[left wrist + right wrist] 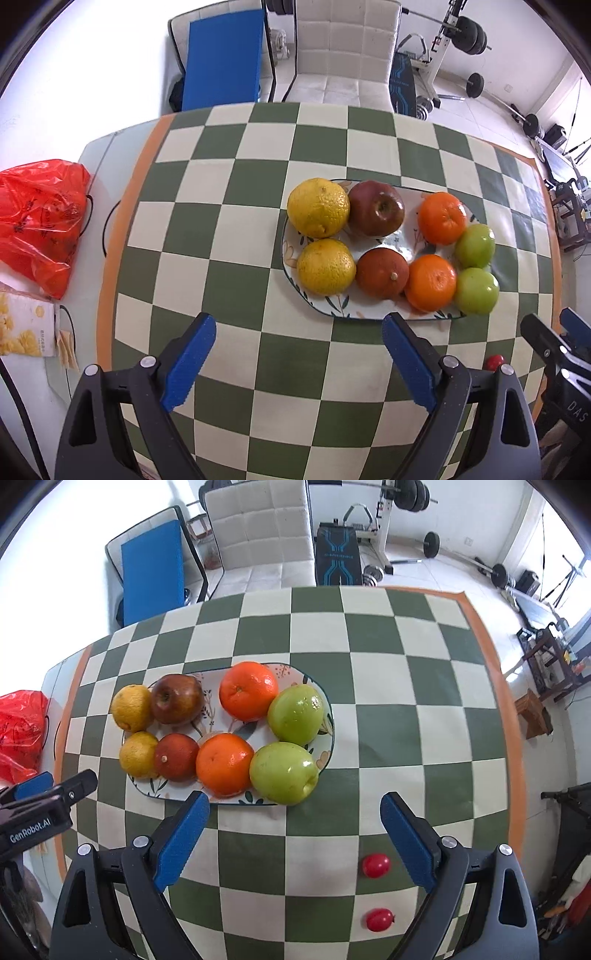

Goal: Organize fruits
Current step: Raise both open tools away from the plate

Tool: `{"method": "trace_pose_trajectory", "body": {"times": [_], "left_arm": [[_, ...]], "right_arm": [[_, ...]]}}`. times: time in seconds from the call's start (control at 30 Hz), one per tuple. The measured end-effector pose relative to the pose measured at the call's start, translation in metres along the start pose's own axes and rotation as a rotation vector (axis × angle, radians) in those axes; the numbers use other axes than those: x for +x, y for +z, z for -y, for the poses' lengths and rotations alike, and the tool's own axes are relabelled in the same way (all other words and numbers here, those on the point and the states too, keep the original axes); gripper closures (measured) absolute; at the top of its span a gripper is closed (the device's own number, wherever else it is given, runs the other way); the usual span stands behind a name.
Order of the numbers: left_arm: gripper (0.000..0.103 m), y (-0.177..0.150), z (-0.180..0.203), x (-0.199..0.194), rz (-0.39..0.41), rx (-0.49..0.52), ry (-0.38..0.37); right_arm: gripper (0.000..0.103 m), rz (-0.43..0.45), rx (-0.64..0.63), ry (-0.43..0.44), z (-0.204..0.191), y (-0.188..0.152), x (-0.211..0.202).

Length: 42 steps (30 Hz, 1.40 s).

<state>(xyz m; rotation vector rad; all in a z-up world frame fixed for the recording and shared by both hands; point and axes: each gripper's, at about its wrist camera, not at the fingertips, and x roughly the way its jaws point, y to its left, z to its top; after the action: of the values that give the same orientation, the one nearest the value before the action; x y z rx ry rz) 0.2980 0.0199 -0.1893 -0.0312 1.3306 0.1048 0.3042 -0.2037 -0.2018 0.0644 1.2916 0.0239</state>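
Note:
A patterned plate (402, 243) (173, 792) on the checkered tablecloth holds paired fruit: two yellow citrus (318, 207) (132, 708), two dark red apples (376, 213) (177, 698), two oranges (442, 218) (248, 690) and two green apples (475, 291) (283, 772). Two small red tomatoes (375, 865) (379, 919) lie on the cloth near the front right; one shows in the left wrist view (494, 362). My left gripper (299, 363) is open and empty, in front of the plate. My right gripper (293, 842) is open and empty, just right of the plate's front edge.
A red plastic bag (38, 225) (20, 731) and a snack box (26, 326) lie off the cloth at the left. A white chair (343, 55) (258, 535) stands behind the table. Gym equipment (399, 502) fills the room behind.

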Motion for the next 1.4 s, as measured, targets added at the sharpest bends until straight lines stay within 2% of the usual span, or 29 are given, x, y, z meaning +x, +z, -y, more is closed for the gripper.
{"method": "trace_pose_trajectory", "body": {"times": [0.27,0.43,0.7,0.87,1.1,1.4], "left_arm": [[0.011,-0.033,-0.001,-0.064,0.133,0.010,-0.002],[0.011,-0.050,-0.001,-0.096,0.174,0.022,-0.019],[0.011,-0.072,0.003,-0.147,0.270,0.038,-0.043],[0.011,-0.081,0.004,-0.165,0.300,0.044,-0.057],[0.011,-0.089,0.005,-0.169,0.296,0.044,-0.067],[0.009,-0.086,0.009,-0.146,0.231,0.029,-0.054]], "right_arm": [[0.007,0.117,-0.039,0.002,-0.009,-0.023,-0.067],[0.007,0.187,-0.052,0.001,-0.013,-0.043,-0.112],[0.007,0.253,-0.058,0.009,-0.013,-0.070,-0.163],[0.007,0.300,-0.062,0.014,-0.012,-0.084,-0.197],[0.007,0.328,-0.060,0.020,-0.015,-0.096,-0.217],[0.007,0.278,-0.016,0.079,-0.009,-0.093,-0.195]]}}
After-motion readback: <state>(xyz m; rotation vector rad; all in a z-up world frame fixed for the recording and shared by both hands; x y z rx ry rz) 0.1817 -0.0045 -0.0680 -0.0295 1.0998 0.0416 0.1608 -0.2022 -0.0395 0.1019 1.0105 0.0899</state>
